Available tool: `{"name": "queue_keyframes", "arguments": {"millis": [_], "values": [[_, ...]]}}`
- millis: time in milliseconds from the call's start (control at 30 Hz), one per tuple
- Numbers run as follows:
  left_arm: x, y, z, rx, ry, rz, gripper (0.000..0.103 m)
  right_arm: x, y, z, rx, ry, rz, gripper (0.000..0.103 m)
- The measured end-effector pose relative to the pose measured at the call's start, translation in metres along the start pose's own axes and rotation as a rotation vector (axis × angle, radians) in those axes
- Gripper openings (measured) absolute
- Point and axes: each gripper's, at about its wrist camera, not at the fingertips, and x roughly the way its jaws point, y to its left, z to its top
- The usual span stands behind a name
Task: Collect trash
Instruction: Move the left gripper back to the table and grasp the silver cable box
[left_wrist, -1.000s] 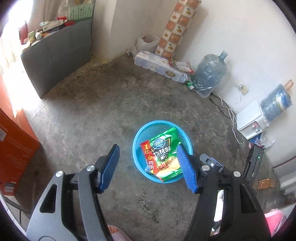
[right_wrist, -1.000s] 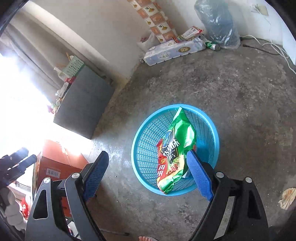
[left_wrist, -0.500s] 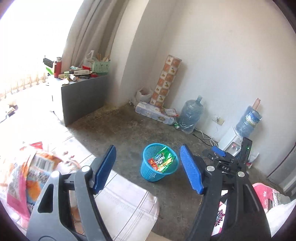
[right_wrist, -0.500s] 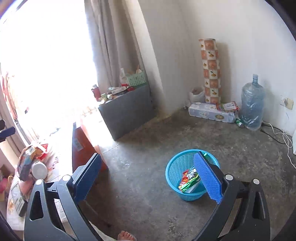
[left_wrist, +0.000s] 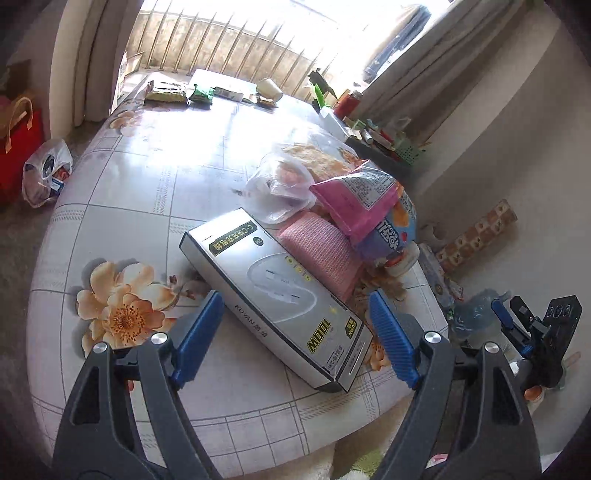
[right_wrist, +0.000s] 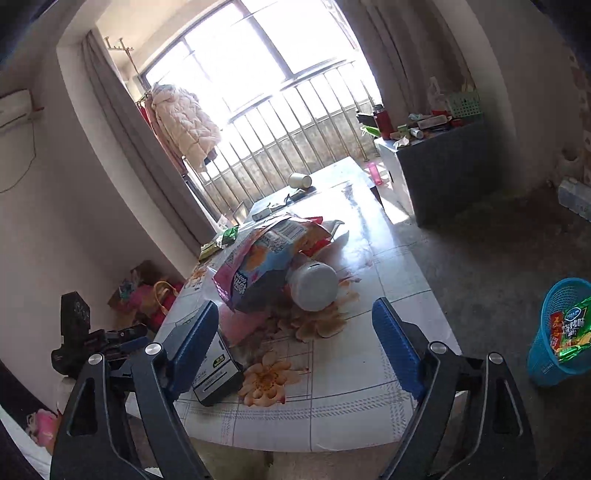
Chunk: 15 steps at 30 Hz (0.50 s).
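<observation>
Both grippers hang over the near end of the flowered table (left_wrist: 122, 177), holding nothing.

The left gripper (left_wrist: 295, 338), jaws widening, frames the near end of a silver box (left_wrist: 273, 299) lying on that table; the right gripper (right_wrist: 295, 339) is narrowing over bare tablecloth. Beyond the box, still on the table, lies a pink snack bag (left_wrist: 356, 199) atop a white jar (right_wrist: 314, 286). Right of the table, the blue basket (right_wrist: 554, 354) on the floor holds a green wrapper (right_wrist: 570, 334).
</observation>
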Motion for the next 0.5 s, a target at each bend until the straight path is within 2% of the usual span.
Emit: {"name": "queue_keyframes", "arguments": {"millis": [67,133,267,333,500], "values": [[0.004,0.015,-0.004,-0.033,0.016,-0.014,0.077,0.036,0.022,-0.010,0.000,0.089,0.085,0.078],[0.011,0.023,-0.006,-0.054,0.035,-0.016,0.077,0.072,0.039,-0.019,-0.006,0.183,0.123,0.076],[0.020,0.034,-0.012,-0.092,0.061,-0.025,0.077,0.133,0.065,-0.042,-0.024,0.331,0.136,0.075],[0.020,0.044,-0.015,-0.109,0.069,-0.025,0.077,0.151,0.070,-0.052,-0.025,0.391,0.138,0.075],[0.016,0.069,-0.013,-0.146,0.079,-0.017,0.077,0.167,0.108,-0.081,-0.068,0.529,0.263,0.075]]}}
